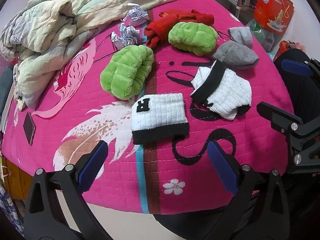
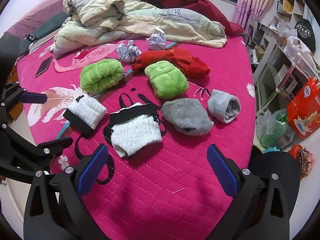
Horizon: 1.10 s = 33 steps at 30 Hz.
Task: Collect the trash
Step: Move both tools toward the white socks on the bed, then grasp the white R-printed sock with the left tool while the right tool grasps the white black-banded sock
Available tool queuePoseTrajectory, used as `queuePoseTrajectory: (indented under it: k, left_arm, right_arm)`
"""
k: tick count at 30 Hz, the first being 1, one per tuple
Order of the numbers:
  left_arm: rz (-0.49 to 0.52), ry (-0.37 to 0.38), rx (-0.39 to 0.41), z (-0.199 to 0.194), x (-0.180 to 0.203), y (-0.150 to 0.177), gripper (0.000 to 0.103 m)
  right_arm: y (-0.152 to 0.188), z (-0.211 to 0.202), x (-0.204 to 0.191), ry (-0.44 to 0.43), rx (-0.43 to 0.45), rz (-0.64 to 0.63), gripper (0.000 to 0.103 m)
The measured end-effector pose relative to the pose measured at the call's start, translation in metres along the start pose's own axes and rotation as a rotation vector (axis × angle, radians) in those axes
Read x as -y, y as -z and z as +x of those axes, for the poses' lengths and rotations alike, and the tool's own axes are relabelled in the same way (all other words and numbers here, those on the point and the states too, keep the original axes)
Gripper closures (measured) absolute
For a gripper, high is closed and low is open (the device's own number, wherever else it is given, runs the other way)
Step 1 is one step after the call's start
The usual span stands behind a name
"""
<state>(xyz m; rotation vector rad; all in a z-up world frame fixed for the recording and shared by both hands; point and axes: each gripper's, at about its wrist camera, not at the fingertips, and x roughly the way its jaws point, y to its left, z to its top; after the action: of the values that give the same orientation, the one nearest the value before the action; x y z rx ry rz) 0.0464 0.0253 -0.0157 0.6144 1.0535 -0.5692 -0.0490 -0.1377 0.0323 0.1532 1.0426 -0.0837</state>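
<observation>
Red sock (image 2: 174,60) partly hidden behind green sock (image 2: 167,79); quilt (image 1: 50,30) cut by frame edge; quilt lettering unreadable from my view.

- Left wrist view: low over the near edge of the pink bedspread (image 1: 180,170), facing up the bed.
- Right wrist view: alongside, further right, same heading.
- Shared: folded socks, crumpled paper balls (image 1: 128,34) (image 2: 129,51), rumpled quilt (image 1: 50,26) (image 2: 124,18).

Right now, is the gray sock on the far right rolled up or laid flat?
Rolled up: the gray sock shows spiral layers at its open end.
</observation>
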Motion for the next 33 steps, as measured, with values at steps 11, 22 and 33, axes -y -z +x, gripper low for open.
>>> queuePoseTrajectory:
  k: [11, 22, 33]
  left_arm:
    - [0.011, 0.003, -0.009, 0.004, 0.001, -0.003, 0.006]
    - [0.015, 0.009, -0.011, 0.007, -0.001, -0.004, 0.006]
    - [0.025, 0.014, -0.024, 0.015, -0.001, -0.008, 0.006]
  right_arm:
    - [0.0, 0.003, 0.001, -0.007, -0.007, 0.007, 0.008]
    - [0.0, 0.007, -0.001, -0.015, -0.015, 0.012, 0.008]
    - [0.0, 0.011, -0.001, -0.025, -0.026, 0.021, 0.008]
